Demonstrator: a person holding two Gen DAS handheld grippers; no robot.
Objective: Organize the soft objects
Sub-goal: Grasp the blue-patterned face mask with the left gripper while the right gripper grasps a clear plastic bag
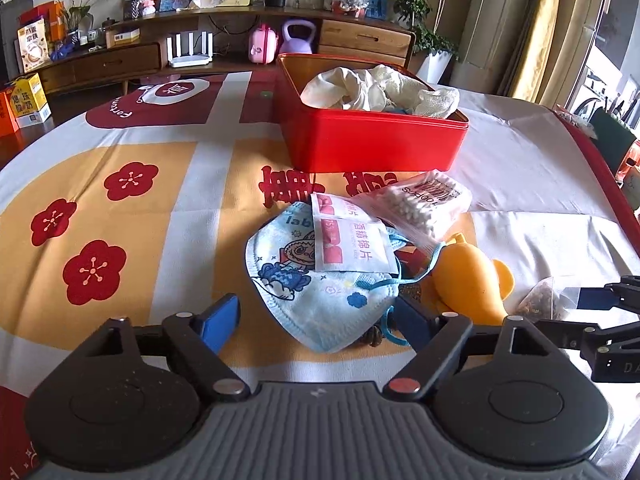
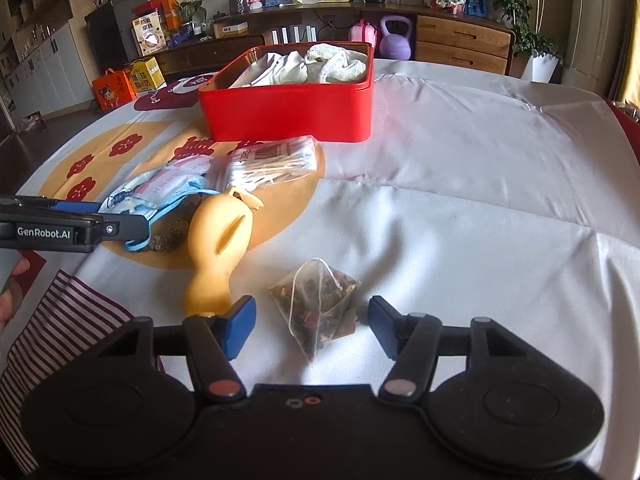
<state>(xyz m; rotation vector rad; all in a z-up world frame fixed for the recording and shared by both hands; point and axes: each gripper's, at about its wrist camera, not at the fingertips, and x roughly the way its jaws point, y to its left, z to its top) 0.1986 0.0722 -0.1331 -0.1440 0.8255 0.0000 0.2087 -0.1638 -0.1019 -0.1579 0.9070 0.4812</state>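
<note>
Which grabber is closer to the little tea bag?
Right. The right gripper has the tea bag between its open fingers, not touching. The left gripper sits off to the side, around the face mask.

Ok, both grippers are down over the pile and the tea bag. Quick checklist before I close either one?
1. Left gripper straddles the face mask: ok.
2. Left pads clear of the mask: cannot tell.
3. Wipe sachets lying on the mask, may come along: not ok.
4. Right gripper centred on the tea bag, pads not touching: ok.
5. Red tin open, room left beside the cloths: ok.
</note>
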